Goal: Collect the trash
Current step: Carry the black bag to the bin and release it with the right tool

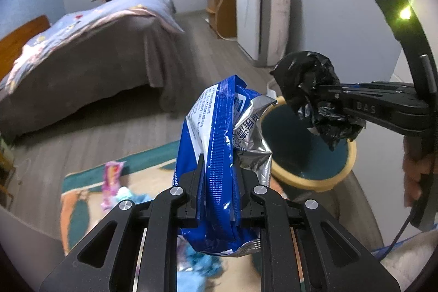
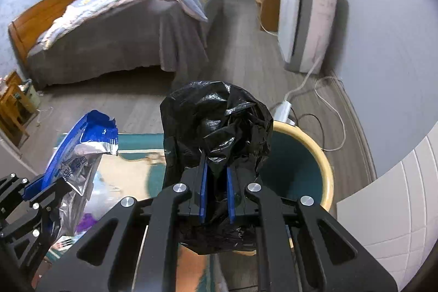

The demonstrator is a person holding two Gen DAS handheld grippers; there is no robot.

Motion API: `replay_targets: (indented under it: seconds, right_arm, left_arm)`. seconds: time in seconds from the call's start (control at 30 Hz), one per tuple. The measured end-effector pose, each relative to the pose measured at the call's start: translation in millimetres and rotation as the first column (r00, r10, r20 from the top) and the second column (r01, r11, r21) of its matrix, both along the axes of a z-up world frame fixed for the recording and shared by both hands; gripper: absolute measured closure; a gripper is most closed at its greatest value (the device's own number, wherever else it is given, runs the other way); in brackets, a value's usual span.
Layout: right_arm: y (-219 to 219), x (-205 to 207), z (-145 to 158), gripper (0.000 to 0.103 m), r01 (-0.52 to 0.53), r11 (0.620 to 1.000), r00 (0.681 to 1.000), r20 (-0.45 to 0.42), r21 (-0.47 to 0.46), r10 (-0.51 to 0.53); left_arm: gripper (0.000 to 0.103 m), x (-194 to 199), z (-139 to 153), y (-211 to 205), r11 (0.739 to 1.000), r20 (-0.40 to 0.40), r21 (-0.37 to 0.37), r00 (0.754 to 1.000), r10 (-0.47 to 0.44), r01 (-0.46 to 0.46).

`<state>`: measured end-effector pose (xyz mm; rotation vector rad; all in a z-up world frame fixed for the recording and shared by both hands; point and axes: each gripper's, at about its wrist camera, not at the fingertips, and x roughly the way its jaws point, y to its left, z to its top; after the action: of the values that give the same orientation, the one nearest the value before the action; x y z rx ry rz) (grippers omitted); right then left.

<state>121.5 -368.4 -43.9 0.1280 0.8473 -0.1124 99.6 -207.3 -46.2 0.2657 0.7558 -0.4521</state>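
Note:
My left gripper (image 1: 219, 168) is shut on a blue and silver snack bag (image 1: 221, 133), held upright above the rug; the bag also shows in the right wrist view (image 2: 79, 152). My right gripper (image 2: 216, 163) is shut on a crumpled black plastic bag (image 2: 216, 122), held over the rim of the round bin with a teal inside and a yellow rim (image 2: 325, 163). In the left wrist view the black bag (image 1: 309, 89) hangs over the bin (image 1: 290, 174), right of the snack bag. A pink wrapper (image 1: 111, 182) and blue scraps (image 1: 197, 262) lie on the rug.
A teal and cream rug (image 1: 82, 177) covers the floor below. A bed (image 2: 123, 26) stands at the back left. A white appliance (image 2: 303, 18) stands by the right wall, with a power strip and cords (image 2: 284, 108) on the floor near the bin.

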Motion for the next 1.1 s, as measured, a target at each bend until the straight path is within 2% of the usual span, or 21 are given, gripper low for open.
replay_targets:
  seconds: [0.13,0.33,0.53,0.67,0.77,0.83,0.93,0.97,1.0,1.03,1.1]
  right_arm:
    - [-28.8,11.7,-20.8,0.092,0.066,0.998,0.997,-0.047,0.023,-0.065]
    - [-67.0,18.0,-45.0,0.092,0.172,0.985,0.980,-0.104,0.004,-0.171]
    - [-82.5,16.4,-48.5,0.089,0.250,0.968,0.963,-0.099,-0.021,-0.250]
    - [-81.7,15.2,-44.8,0.086,0.265,0.964,0.960,-0.085,-0.030,-0.266]
    - [-80.8,14.4,-43.7,0.074,0.273,0.961,0.958,-0.078,-0.045,-0.276]
    - [-81.7,16.1,-44.9,0.067,0.276,0.960,0.957,-0.080,-0.045,-0.279]
    - [-82.1,18.0,-45.5,0.058,0.279,0.959,0.955,-0.088,-0.042,-0.282]
    - [-81.2,18.5,-45.1,0.051,0.280,0.959,0.955,-0.089,-0.038,-0.282]
    - [-80.1,18.7,-44.3,0.043,0.278,0.960,0.956,-0.091,-0.033,-0.279]
    - [-78.4,19.0,-43.5,0.040,0.274,0.961,0.957,-0.092,-0.031,-0.276]
    - [-73.6,18.8,-40.5,0.026,0.263,0.964,0.960,-0.092,-0.031,-0.265]
  left_arm:
    - [0.085,14.7,-14.2,-23.3,0.999,-0.031,0.004,0.999,-0.036,0.036]
    - [0.085,39.8,-39.0,-59.5,0.997,-0.063,0.010,0.995,-0.080,0.081]
    - [0.085,59.6,-54.8,-91.6,0.991,-0.070,0.005,0.989,-0.132,0.133]
    - [0.085,69.0,-56.8,-110.1,0.987,-0.070,-0.019,0.985,-0.158,0.157]
    - [0.074,71.7,-56.0,-116.1,0.985,-0.061,-0.040,0.983,-0.171,0.169]
    - [0.056,70.7,-55.7,-116.5,0.985,-0.049,-0.045,0.984,-0.169,0.167]
    - [0.047,67.3,-53.0,-110.1,0.987,-0.040,-0.048,0.987,-0.156,0.154]
    - [0.044,68.2,-53.1,-108.0,0.988,-0.038,-0.047,0.988,-0.149,0.147]
    - [0.037,68.3,-52.7,-104.2,0.989,-0.034,-0.047,0.990,-0.139,0.137]
    - [0.030,67.1,-51.4,-99.7,0.991,-0.027,-0.047,0.992,-0.125,0.123]
    - [0.021,65.1,-47.6,-91.2,0.994,-0.017,-0.048,0.995,-0.097,0.096]
